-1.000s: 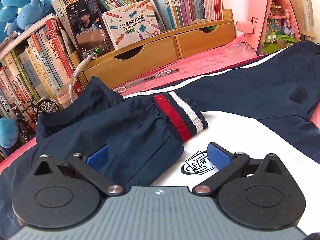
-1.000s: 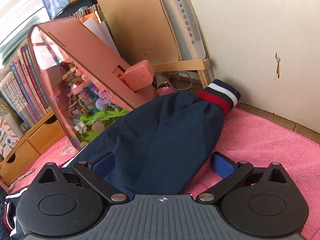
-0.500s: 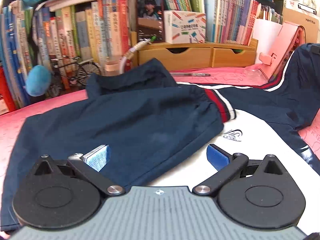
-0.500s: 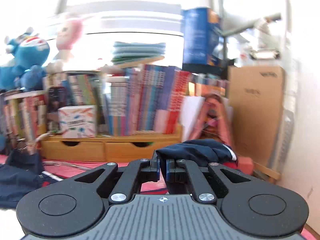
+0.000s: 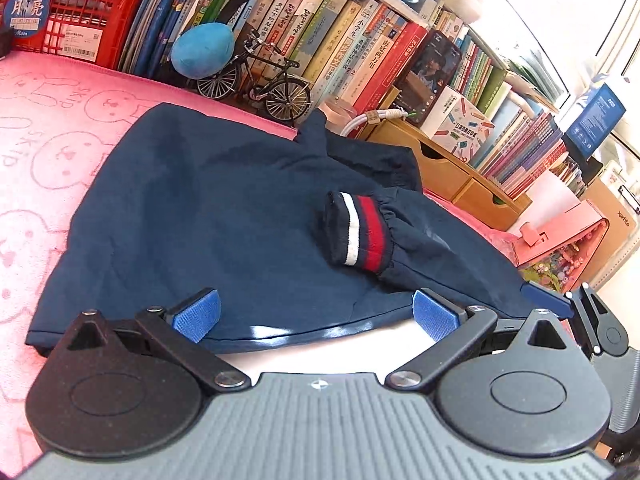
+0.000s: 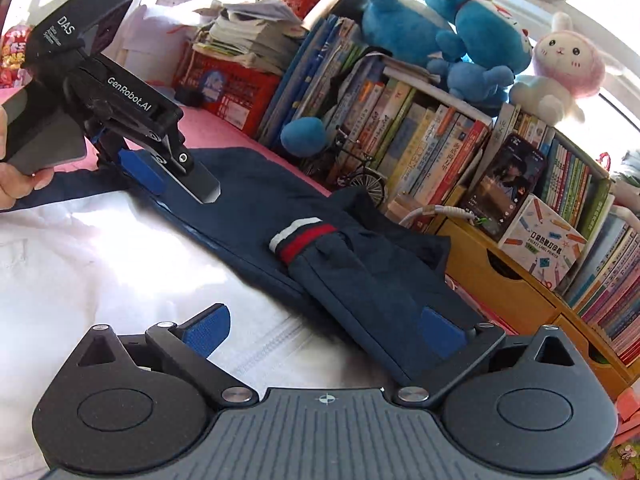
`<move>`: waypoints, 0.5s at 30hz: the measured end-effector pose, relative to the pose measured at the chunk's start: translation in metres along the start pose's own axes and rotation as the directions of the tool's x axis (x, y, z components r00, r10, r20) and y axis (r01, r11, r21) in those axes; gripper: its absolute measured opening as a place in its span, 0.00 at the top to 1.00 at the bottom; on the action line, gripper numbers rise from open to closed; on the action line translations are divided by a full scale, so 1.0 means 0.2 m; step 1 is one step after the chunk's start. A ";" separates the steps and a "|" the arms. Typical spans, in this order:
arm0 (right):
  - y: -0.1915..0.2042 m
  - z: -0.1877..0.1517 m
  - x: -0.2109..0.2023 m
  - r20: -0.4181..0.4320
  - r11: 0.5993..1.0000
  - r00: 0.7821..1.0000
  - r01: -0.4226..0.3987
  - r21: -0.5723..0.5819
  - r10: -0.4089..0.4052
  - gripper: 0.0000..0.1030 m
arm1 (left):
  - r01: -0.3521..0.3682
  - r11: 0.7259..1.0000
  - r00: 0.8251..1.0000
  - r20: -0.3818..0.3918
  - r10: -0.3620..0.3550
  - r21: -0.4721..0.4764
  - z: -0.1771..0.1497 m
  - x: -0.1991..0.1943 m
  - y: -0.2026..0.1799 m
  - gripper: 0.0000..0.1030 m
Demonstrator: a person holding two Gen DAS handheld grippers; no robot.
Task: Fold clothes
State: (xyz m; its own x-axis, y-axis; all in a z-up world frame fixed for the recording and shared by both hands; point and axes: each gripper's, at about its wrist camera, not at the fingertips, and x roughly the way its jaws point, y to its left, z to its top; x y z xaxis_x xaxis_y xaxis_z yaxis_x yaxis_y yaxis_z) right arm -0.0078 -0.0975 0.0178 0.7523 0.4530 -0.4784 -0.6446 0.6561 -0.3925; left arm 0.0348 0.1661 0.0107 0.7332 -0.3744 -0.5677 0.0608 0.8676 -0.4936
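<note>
Left gripper [image 5: 314, 314]: fingers spread wide, holding nothing, poised at the near hem of the jacket; right gripper [image 6: 320, 330]: likewise spread and empty, its right pad resting on the folded sleeve.

Jacket [image 5: 208, 216]: navy with a white front panel, lying flat on the pink towel [image 5: 44, 152] covering the desk; both sleeves appear folded across the body; striped cuff [image 5: 358, 236] lies at the jacket's centre, pointing towards the left gripper.

Step in hand, as judged: sleeves laid in, body fold to come; advisable to pinch the near hem at two well-separated points, lift evenly, and carry it over towards the collar without disturbing the cuff; slippery shell fabric may slide, so grip should take both layers.

Behind the jacket: red crate [image 5: 76, 12], label reading "Moon"; model bicycle [image 5: 260, 80]; phone [image 5: 430, 76]; white box [image 6: 540, 240] marked "POCKET LABEL PRINTER".

Left gripper's body [image 6: 100, 92], seen from the right wrist: marked "GenRobot.AI" and "DAS".
</note>
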 end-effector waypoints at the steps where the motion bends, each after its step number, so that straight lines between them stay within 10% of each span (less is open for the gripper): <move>1: -0.04 -0.04 -0.01 -0.016 0.999 1.000 0.025 0.021 -0.025 0.00 | 0.007 1.000 1.000 -0.006 -0.007 0.006 0.01 0.03 -0.03 0.00; 15: -0.42 -0.36 -0.10 -0.114 0.942 0.949 0.307 0.132 -0.293 0.00 | -0.202 0.965 0.978 -0.022 0.209 0.169 0.09 0.51 -0.36 0.00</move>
State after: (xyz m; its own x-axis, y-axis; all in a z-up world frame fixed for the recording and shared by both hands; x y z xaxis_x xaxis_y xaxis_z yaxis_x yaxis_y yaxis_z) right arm 0.0211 -0.2050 0.0036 0.8876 0.1686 -0.4286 -0.3585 0.8372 -0.4131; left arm 0.1179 0.0709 0.0013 0.7147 -0.1921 -0.6726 0.0245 0.9678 -0.2504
